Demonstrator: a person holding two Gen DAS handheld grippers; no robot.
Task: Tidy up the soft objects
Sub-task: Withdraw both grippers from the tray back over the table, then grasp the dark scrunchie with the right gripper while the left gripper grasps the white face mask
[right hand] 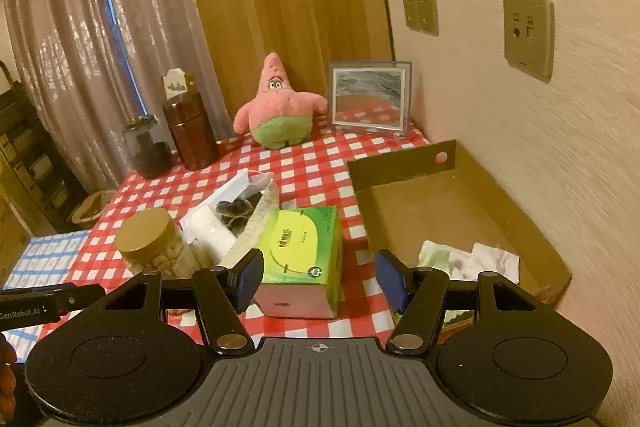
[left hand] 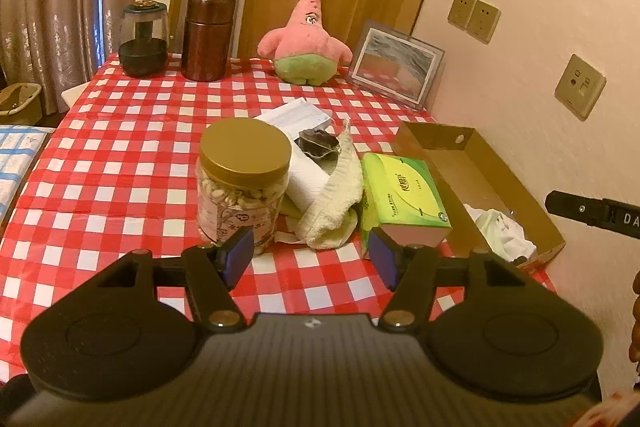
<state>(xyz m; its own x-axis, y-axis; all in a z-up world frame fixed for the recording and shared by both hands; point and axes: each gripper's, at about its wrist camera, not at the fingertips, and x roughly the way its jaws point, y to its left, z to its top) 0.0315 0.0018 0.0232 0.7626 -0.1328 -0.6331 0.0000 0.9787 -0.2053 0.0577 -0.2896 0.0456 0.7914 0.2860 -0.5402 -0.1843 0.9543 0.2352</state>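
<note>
A pink star plush (left hand: pixel 304 43) (right hand: pixel 278 107) sits upright at the table's far edge. In the middle lie a cream towel (left hand: pixel 336 195) (right hand: pixel 256 223), a white paper roll (left hand: pixel 308 179) and a green soft tissue pack (left hand: pixel 404 195) (right hand: pixel 304 251). A brown cardboard box (left hand: pixel 432 139) (right hand: pixel 400 167) by the wall holds white and pale green cloths (left hand: pixel 500 231) (right hand: pixel 472 259). My left gripper (left hand: pixel 312 257) hovers open just short of the towel. My right gripper (right hand: pixel 320 281) hovers open short of the tissue pack, with nothing pressed between its pads.
A gold-lidded jar of nuts (left hand: pixel 244 179) (right hand: pixel 152 247) stands left of the towel. At the back stand a brown canister (left hand: pixel 208 35) (right hand: pixel 190 131), a dark glass jar (left hand: pixel 144 39) and a picture frame (left hand: pixel 394 67) (right hand: pixel 370 99). The red checked tablecloth (left hand: pixel 140 147) meets the wall on the right.
</note>
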